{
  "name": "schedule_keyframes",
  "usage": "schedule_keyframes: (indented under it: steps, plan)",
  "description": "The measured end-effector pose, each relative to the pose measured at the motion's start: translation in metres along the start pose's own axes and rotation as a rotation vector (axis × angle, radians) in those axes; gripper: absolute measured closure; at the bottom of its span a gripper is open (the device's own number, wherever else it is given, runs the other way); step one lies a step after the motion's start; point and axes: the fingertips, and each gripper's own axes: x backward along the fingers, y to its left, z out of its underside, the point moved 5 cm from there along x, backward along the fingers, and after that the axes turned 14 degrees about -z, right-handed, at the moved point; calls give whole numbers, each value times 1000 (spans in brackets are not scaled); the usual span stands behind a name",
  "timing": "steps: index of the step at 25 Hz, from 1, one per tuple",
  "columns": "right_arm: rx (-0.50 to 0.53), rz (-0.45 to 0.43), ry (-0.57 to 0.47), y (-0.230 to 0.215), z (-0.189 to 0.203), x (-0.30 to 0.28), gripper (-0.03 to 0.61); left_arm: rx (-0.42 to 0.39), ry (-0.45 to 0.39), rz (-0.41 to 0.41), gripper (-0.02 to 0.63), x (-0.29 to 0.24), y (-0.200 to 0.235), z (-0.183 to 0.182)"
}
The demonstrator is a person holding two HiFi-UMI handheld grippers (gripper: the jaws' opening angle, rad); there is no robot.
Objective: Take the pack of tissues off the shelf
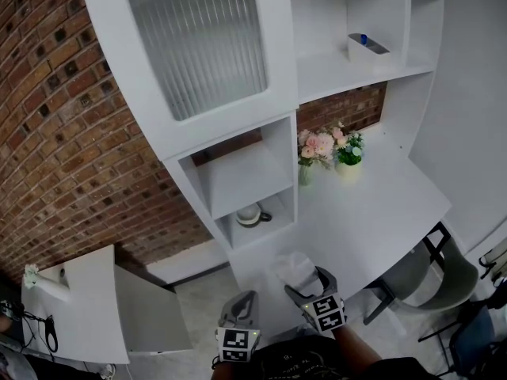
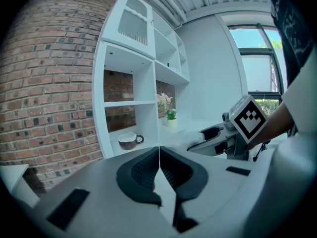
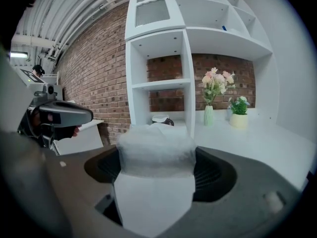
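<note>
The pack of tissues, white and soft in clear wrap, sits between the jaws of my right gripper, which is shut on it. In the head view the pack is off the shelf unit, held over the near left corner of the white desk by the right gripper. My left gripper hangs just to its left, jaws together with nothing in them. The left gripper view shows the right gripper and pack ahead on the right.
A cup stands in the lowest shelf compartment. A vase of pink flowers and a small potted plant stand at the desk's back. A chair is at the right, a low white table at the left.
</note>
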Motion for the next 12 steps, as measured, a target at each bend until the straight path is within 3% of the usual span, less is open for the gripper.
schedule_keyframes:
  steps: [12]
  plan:
    - [-44, -16, 106, -4, 41, -4, 161, -18, 0, 16, 603, -14, -6, -1]
